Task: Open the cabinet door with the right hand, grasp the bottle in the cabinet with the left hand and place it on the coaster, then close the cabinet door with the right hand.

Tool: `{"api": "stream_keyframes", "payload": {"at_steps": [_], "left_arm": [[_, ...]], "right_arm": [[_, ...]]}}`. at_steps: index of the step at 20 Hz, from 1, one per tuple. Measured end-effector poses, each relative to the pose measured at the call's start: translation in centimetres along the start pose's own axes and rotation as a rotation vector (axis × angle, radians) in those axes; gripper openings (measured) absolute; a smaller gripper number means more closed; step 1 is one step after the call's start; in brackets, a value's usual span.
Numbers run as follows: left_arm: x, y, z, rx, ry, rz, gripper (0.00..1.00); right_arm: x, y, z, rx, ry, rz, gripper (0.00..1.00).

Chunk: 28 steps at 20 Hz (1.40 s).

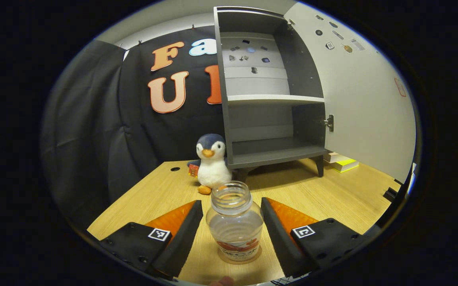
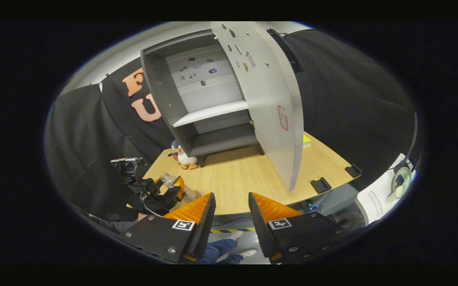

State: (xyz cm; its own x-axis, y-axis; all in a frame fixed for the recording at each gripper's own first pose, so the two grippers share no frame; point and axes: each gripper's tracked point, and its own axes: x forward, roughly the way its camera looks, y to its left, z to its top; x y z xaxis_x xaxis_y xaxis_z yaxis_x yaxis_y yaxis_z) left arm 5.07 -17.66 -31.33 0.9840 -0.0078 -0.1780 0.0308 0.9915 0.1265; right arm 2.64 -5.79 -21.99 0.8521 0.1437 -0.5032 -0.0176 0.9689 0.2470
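- Bottle [image 1: 235, 222] stands upright on its coaster [image 1: 240, 259] between the left hand-held gripper's [image 1: 232, 222] parted, non-touching fingers, likely just delivered.
- Right hand-held gripper [image 2: 231, 216], apart and empty, hangs off the counter [image 1: 332, 194]; cabinet door [image 2: 270, 103] ahead awaits closing.

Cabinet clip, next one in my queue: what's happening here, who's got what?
A person works two hand-held tools at a wooden table. The cabinet has its door swung wide open and its shelves bare. The bottle stands upright on the table between the open fingers of the left tool, apparently on a coaster; neither finger presses it. The right tool hangs open and empty, back from the door. A toy penguin sits beside the cabinet.
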Motion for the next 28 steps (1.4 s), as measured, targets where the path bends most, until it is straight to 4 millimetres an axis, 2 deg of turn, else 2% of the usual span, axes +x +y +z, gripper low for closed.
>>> {"api": "stream_keyframes", "payload": {"at_steps": [5, 11, 12, 13, 17, 21, 22, 23, 24, 25, 26, 27, 28], "left_arm": [[-0.8, -0.3, 4.7, 0.022, -0.066, -0.014, 0.96], [-2.7, -1.5, 11.4, 0.023, -0.142, -0.047, 0.96], [-3.1, -1.8, 12.4, 0.029, -0.154, -0.055, 1.00], [-3.4, -2.1, 13.5, 0.033, -0.166, -0.059, 0.96], [-4.6, -3.5, 17.1, 0.027, -0.217, -0.090, 0.96], [-5.7, -4.9, 19.1, 0.031, -0.229, -0.117, 0.96], [-5.7, -5.1, 19.6, 0.031, -0.235, -0.123, 1.00], [-5.9, -5.2, 20.2, 0.031, -0.243, -0.124, 0.96], [-6.0, -5.2, 20.9, 0.032, -0.249, -0.123, 0.92], [-5.9, -5.3, 21.4, 0.029, -0.254, -0.121, 1.00], [-6.5, -4.6, 21.5, 0.023, -0.253, -0.120, 0.92], [-6.4, -4.4, 21.8, 0.015, -0.250, -0.116, 0.96], [-6.4, -4.3, 22.0, 0.007, -0.243, -0.115, 0.96]], "right_arm": [[-0.8, 0.7, 1.7, 0.013, -0.056, 0.025, 0.53], [-2.9, 0.4, 6.3, 0.022, -0.179, 0.042, 0.53], [-3.3, 0.1, 7.4, 0.019, -0.204, 0.040, 0.53], [-3.8, -0.2, 8.7, 0.015, -0.230, 0.039, 0.53], [-5.4, -2.8, 13.3, -0.016, -0.328, 0.000, 0.53], [-7.0, -5.8, 18.2, -0.037, -0.431, -0.036, 0.54], [-7.3, -6.7, 19.2, -0.041, -0.450, -0.047, 0.55], [-7.5, -7.5, 20.1, -0.050, -0.470, -0.054, 0.56], [-7.7, -8.2, 21.0, -0.056, -0.486, -0.058, 0.58], [-7.5, -8.5, 21.6, -0.059, -0.496, -0.056, 0.50], [-7.3, -8.9, 22.2, -0.063, -0.502, -0.054, 0.51], [-6.9, -9.4, 22.8, -0.065, -0.507, -0.052, 0.59], [-6.5, -9.8, 23.2, -0.065, -0.503, -0.043, 0.59]]}}
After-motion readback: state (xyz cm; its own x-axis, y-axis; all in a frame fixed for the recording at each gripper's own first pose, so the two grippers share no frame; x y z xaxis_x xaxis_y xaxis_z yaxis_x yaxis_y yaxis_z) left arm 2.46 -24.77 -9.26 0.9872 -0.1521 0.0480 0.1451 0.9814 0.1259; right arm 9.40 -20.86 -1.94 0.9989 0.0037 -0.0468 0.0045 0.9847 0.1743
